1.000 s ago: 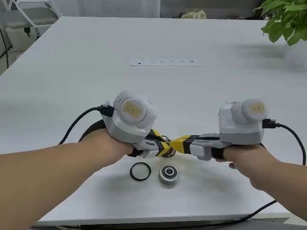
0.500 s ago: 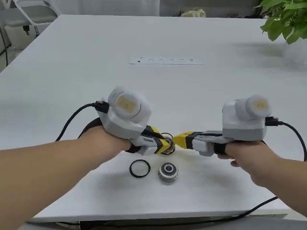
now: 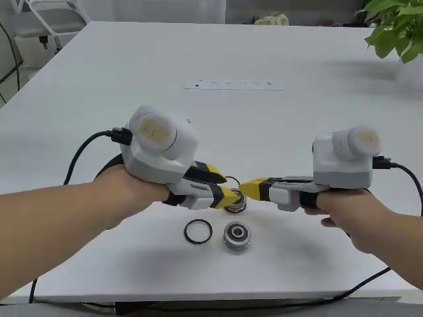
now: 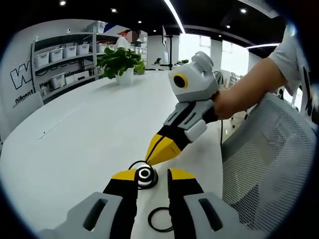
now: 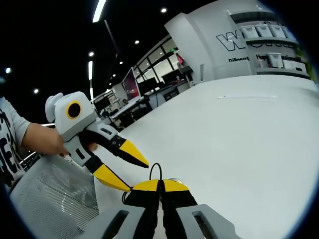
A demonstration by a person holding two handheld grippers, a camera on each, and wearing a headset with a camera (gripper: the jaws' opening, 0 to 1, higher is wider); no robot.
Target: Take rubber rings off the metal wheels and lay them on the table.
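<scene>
A metal wheel [image 3: 235, 204] [image 4: 145, 177] lies on the white table [image 3: 132, 79] right at the tips of my left gripper [image 3: 226, 188] [image 4: 153, 174]. That gripper's yellow jaws are spread, and the gap between them looks wider than the wheel. My right gripper [image 3: 246, 189] [image 5: 159, 183] meets it from the right, shut on a thin black rubber ring [image 5: 155, 164] that loops up from its tips. A second wheel [image 3: 236, 236] and a loose rubber ring [image 3: 186, 232] lie side by side nearer the front edge.
A white power strip [image 3: 233, 84] lies mid-table and a green plant [image 3: 396, 30] stands at the far right corner. Black cables [image 3: 86, 155] trail from both grippers. A mesh chair back [image 4: 269, 164] stands close behind the table's front edge.
My right gripper has drawn back a little to the right, so the jaw tips no longer overlap and the wheel now shows below them. The left gripper has risen slightly.
</scene>
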